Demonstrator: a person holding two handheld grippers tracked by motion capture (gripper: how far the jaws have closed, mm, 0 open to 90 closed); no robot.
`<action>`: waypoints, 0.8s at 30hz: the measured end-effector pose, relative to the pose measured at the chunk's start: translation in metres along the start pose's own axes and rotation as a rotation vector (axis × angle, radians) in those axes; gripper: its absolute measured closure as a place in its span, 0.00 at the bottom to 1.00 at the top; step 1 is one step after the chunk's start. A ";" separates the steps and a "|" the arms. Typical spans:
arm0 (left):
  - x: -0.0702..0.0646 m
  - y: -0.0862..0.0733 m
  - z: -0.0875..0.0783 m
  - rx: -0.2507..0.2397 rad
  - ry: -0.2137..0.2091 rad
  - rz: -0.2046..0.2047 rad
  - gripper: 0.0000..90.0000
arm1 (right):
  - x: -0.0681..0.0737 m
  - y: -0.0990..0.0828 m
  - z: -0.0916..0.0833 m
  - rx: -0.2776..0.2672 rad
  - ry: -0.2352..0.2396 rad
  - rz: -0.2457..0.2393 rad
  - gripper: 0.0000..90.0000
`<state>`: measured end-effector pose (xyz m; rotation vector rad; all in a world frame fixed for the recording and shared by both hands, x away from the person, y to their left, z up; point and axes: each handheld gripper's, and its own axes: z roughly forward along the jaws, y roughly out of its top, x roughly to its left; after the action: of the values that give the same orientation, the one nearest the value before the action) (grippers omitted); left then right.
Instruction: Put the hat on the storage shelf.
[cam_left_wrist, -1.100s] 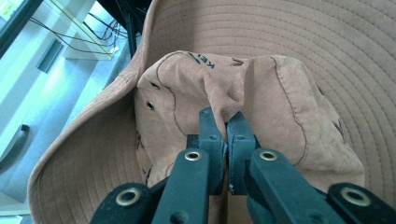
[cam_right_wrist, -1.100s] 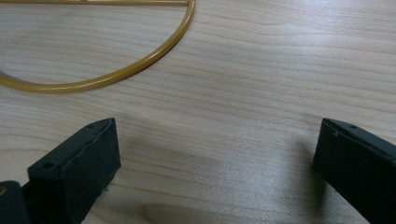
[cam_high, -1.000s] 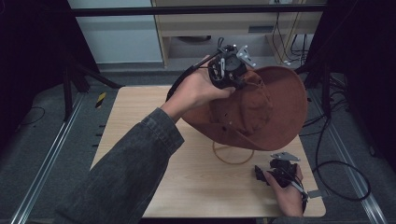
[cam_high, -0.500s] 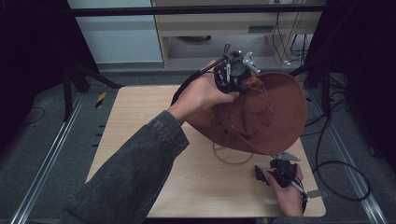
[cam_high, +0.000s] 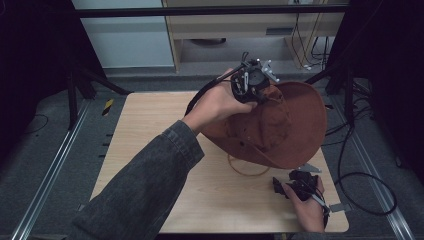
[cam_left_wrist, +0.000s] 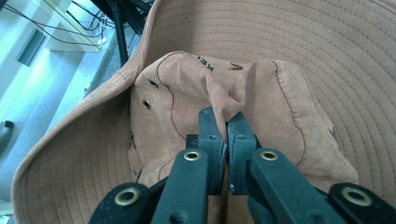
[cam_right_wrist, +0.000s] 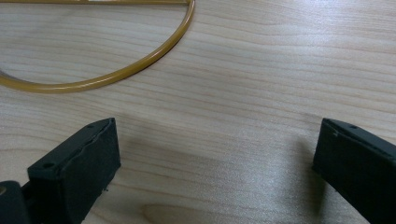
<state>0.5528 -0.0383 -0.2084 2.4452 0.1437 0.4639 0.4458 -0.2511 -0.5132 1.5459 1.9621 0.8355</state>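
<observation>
dim dark surroundings, table (cam_high: 150, 150) evenly lit, close views sharp

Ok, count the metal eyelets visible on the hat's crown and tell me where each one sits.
2. In the left gripper view, both sit on the crown's left side: the upper eyelet and the lower eyelet just below it. Others may be hidden on the far side or in folds.

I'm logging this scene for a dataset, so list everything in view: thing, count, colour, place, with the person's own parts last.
hat: 1, brown suede, lifted over the table's far right, crown pinched in the left tongs
cord loop: 1, tan, lying on the table under the hat
table: 1, light wood, centre
shelf unit: 1, beige, behind the table
cables: several, black, floor at right
left tongs: 1, black, shut on the hat's crown
right tongs: 1, black, open, low over the table's near right
sleeve: 1, dark denim, left arm
</observation>
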 end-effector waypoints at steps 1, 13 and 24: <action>0.000 0.000 0.001 0.001 0.000 0.000 0.96 | 0.000 0.000 0.000 0.000 0.000 0.000 0.01; 0.000 -0.002 0.004 -0.007 0.007 -0.009 0.91 | 0.000 0.000 0.000 0.000 0.000 0.000 0.01; 0.001 -0.012 -0.011 -0.077 0.051 -0.065 0.52 | 0.000 0.000 0.000 0.000 -0.002 -0.002 0.01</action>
<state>0.5502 -0.0226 -0.2071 2.3469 0.2217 0.4939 0.4458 -0.2510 -0.5132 1.5446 1.9623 0.8329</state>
